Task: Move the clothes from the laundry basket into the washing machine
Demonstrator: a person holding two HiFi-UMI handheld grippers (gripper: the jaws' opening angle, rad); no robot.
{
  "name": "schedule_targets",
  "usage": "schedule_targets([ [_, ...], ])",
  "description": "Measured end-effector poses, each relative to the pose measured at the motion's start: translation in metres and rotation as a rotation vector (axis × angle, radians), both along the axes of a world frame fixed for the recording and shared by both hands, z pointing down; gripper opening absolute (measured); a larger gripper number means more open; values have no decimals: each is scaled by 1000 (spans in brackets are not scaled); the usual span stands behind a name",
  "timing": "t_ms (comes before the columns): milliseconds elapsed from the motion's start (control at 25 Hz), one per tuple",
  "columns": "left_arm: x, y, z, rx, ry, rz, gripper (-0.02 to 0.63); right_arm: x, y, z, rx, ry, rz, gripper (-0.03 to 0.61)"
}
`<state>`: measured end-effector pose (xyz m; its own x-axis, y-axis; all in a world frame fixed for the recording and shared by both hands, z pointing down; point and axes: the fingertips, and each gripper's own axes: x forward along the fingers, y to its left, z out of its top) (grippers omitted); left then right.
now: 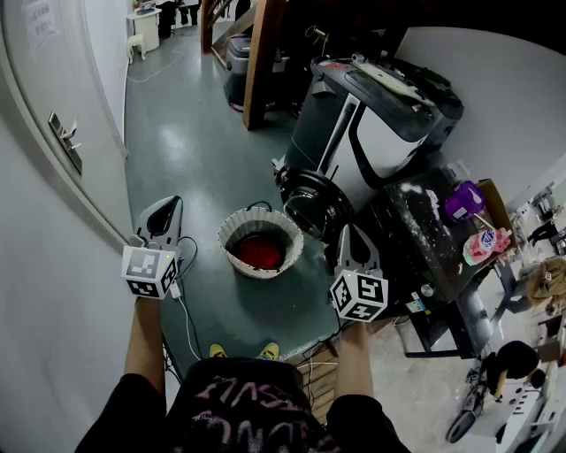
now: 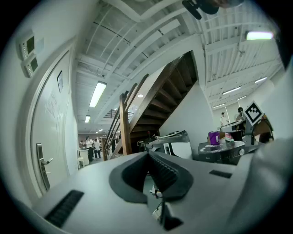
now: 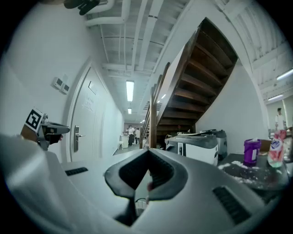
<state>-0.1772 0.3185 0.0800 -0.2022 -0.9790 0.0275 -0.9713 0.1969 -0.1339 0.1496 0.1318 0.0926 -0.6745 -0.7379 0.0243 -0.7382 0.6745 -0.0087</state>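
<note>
Both closed, empty: my left hand-held gripper [image 1: 166, 205] and right hand-held gripper [image 1: 351, 232] hover either side of the round white laundry basket [image 1: 228, 243] of red clothes [image 1: 261, 253].

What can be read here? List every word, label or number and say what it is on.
No text reads clearly.
Shirt: pink letters, upside down and blurred, unreadable.
Notice on the door: too small to read.
Bottle label: too small to read.
Marker cubes: square patterns only, no words.
</note>
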Motion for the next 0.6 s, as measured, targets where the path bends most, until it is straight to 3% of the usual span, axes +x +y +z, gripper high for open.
schedule_targets([
  [600,-3,9,0,-8,-12,-16,9,-5,7,1,-18,-35,10,3],
])
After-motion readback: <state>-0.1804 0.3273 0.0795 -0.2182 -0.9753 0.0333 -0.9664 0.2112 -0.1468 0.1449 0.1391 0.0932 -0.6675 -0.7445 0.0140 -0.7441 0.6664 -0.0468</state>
